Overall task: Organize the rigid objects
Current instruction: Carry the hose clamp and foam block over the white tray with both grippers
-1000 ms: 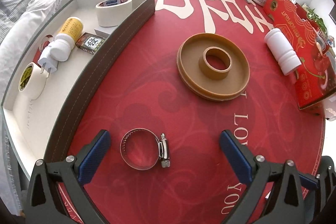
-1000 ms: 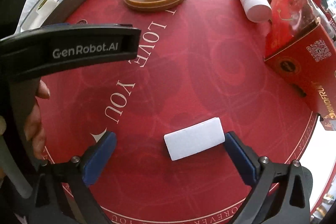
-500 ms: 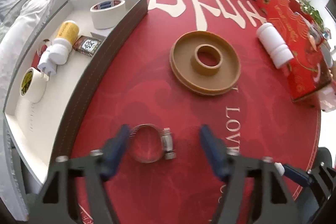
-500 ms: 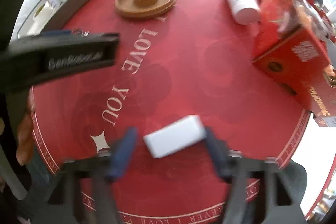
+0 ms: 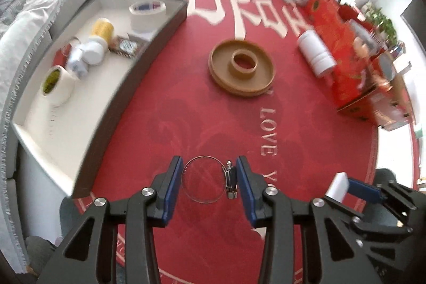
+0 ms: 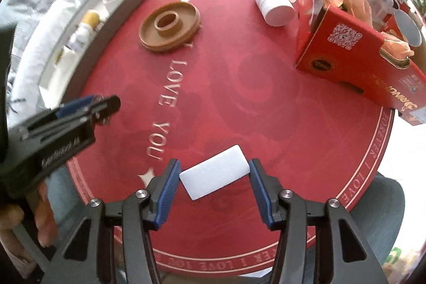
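Note:
My left gripper (image 5: 206,184) is shut on a metal hose clamp (image 5: 206,182) and holds it above the red table; its pads touch the ring on both sides. My right gripper (image 6: 213,184) is shut on a white rectangular block (image 6: 215,175), lifted off the table; the block also shows in the left wrist view (image 5: 336,186). A curved grey tray (image 5: 127,87) at the left holds two tape rolls, a yellow-capped bottle, a white plug and a small packet. A brown plastic spool (image 5: 242,68) and a white bottle (image 5: 315,56) lie on the table.
A red open gift box (image 6: 354,60) stands at the table's right edge. Papers, a black case and small jars crowd the far edge. A sofa with white cloth (image 5: 34,4) lies left of the tray. The left gripper (image 6: 69,121) shows in the right wrist view.
Both grippers have closed from wide open onto their objects, the left on the hose clamp and the right on the white block, and both have risen above the table.

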`<state>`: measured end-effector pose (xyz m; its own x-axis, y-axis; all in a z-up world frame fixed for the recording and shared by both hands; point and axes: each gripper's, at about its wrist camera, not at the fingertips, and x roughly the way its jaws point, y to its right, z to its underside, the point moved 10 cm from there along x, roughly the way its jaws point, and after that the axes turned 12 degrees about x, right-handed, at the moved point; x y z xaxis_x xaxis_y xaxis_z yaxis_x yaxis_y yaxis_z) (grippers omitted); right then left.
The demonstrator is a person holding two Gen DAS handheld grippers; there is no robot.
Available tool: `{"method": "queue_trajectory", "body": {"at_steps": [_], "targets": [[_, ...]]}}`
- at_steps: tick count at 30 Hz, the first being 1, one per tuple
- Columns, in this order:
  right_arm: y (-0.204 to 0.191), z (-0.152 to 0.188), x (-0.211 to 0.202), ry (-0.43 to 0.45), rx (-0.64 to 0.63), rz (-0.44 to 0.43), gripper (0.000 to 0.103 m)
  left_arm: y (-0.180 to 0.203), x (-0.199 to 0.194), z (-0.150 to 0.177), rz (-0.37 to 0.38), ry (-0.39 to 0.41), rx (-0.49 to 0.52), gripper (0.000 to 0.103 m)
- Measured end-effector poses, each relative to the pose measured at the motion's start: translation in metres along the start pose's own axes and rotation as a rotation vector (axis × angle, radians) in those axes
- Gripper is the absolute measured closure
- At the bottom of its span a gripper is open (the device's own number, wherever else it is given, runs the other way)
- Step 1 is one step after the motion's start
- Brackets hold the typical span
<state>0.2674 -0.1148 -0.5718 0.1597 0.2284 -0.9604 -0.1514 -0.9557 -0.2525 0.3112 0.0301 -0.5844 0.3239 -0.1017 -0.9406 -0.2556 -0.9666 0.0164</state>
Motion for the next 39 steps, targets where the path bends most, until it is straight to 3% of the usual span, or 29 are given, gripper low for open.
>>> {"method": "queue_trajectory", "body": {"at_steps": [7,10,12,17,23,30,39], "targets": [[-0.028,-0.015,-0.026,0.088,0.053,-0.146,0.049,-0.003,-0.073,-0.033,0.014,0.159,-0.042,0.059],[-0.049,-0.031,-0.045,0.124,0.043,-0.202,0.049,-0.014,-0.108,-0.048,-0.025,0.23,-0.056,0.059],[-0.059,-0.037,-0.059,0.145,0.031,-0.23,0.049,-0.021,-0.123,-0.057,-0.059,0.257,-0.06,0.059],[-0.09,-0.062,-0.084,0.198,-0.001,-0.27,0.049,-0.048,-0.152,-0.071,-0.064,0.302,-0.113,0.059],[-0.138,-0.09,-0.1,0.23,-0.058,-0.307,0.049,-0.097,-0.186,-0.085,-0.193,0.378,-0.183,0.059],[-0.19,-0.114,-0.093,0.227,-0.139,-0.324,0.049,-0.164,-0.187,-0.08,-0.312,0.374,-0.28,0.059],[-0.226,-0.125,-0.039,0.176,-0.206,-0.252,0.049,-0.205,-0.11,-0.058,-0.351,0.231,-0.328,0.059]]}}
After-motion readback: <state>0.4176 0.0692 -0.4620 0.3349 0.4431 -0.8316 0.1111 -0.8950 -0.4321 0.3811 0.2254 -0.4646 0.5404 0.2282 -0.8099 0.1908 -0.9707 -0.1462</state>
